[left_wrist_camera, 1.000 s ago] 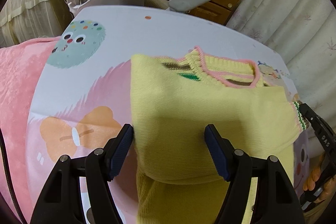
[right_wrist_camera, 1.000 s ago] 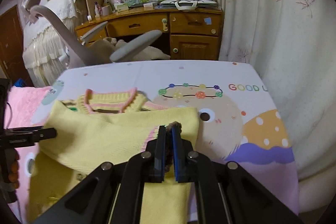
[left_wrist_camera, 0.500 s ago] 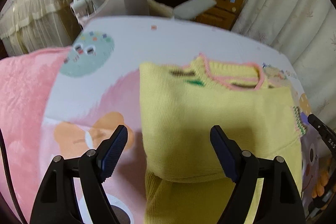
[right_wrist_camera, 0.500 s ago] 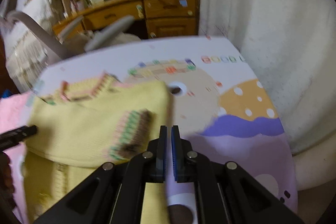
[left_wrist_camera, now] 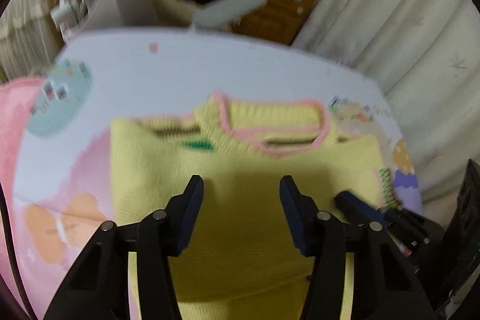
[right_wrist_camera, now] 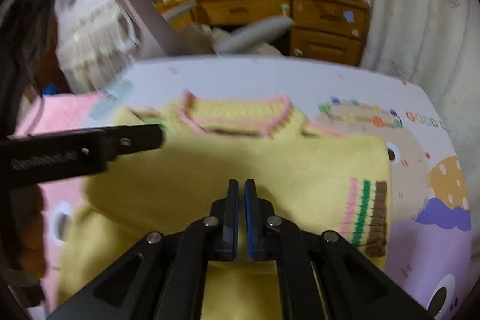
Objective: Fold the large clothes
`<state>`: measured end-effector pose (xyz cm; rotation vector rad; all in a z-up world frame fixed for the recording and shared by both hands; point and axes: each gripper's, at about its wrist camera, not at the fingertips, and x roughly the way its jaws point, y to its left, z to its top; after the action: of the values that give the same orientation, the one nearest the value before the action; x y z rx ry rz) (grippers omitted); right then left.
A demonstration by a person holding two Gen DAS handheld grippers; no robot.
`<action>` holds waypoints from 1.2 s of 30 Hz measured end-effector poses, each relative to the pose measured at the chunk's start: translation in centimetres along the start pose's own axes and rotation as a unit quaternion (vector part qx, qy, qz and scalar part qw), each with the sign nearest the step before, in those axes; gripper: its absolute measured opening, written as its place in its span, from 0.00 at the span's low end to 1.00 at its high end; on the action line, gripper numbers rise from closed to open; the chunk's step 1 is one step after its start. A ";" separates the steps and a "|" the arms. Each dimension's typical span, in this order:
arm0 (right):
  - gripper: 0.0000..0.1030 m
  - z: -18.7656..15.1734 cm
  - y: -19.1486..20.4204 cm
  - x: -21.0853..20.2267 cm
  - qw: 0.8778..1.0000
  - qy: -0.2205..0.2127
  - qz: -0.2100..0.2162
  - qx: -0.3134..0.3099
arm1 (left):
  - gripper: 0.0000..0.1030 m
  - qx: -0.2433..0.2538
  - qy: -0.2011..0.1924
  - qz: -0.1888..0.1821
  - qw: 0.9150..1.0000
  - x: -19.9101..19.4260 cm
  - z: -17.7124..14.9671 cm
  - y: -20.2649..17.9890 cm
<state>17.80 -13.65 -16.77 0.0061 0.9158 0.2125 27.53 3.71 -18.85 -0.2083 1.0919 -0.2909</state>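
The printed cover [right_wrist_camera: 270,74] of the tabletop is carrying the yellow sweater [right_wrist_camera: 240,164], which is lying flat at its middle with the pink-edged collar [right_wrist_camera: 237,116] toward the far side and a sleeve lying folded across the chest, its striped cuff [right_wrist_camera: 367,215] sitting at the right edge. The next fold is probably the hem going up toward the collar; doing it well means both tongs taking the near corners level and lifting together, so the crossed sleeve is not sliding out.

The left tongs [left_wrist_camera: 241,200] are hovering wide over the body, gripping nothing. The right tongs [right_wrist_camera: 241,212] are pressed almost together and empty, poised above the cloth.

On the cover, "GOOD" [right_wrist_camera: 424,120] is showing at the right; the rest is running out of sight. Lettering on the left tool's side is blurring too much to read.
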 end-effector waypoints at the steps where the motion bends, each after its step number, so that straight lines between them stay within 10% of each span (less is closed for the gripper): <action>1: 0.00 -0.1 -0.6 -0.2 1.000 -0.002 -0.008 0.005 | 0.46 0.002 -0.013 0.000 1.000 0.1 -0.3 0.3; 5: 0.00 -1.2 -3.9 -1.5 0.997 -0.008 -0.072 0.018 | 0.44 0.020 -0.017 0.005 1.000 0.0 -0.6 0.6; 19: 0.03 -1.1 -5.4 -2.5 0.998 0.011 -0.041 0.048 | 0.62 0.044 -0.006 0.055 0.998 -0.6 -0.7 -1.7; 24: 0.07 -0.6 -5.4 -5.0 0.999 0.017 -0.016 0.050 | 0.84 0.022 -0.027 0.072 0.997 -3.5 -1.3 -2.5; 36: 0.20 0.1 -4.0 -15.2 0.999 -0.029 0.021 -0.002 | 0.85 0.013 -0.084 0.109 0.990 -14.0 -4.3 -6.6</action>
<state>9.59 -20.36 -5.13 0.0277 0.8580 0.2522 16.83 2.00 -6.96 -0.0870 0.9340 -0.0886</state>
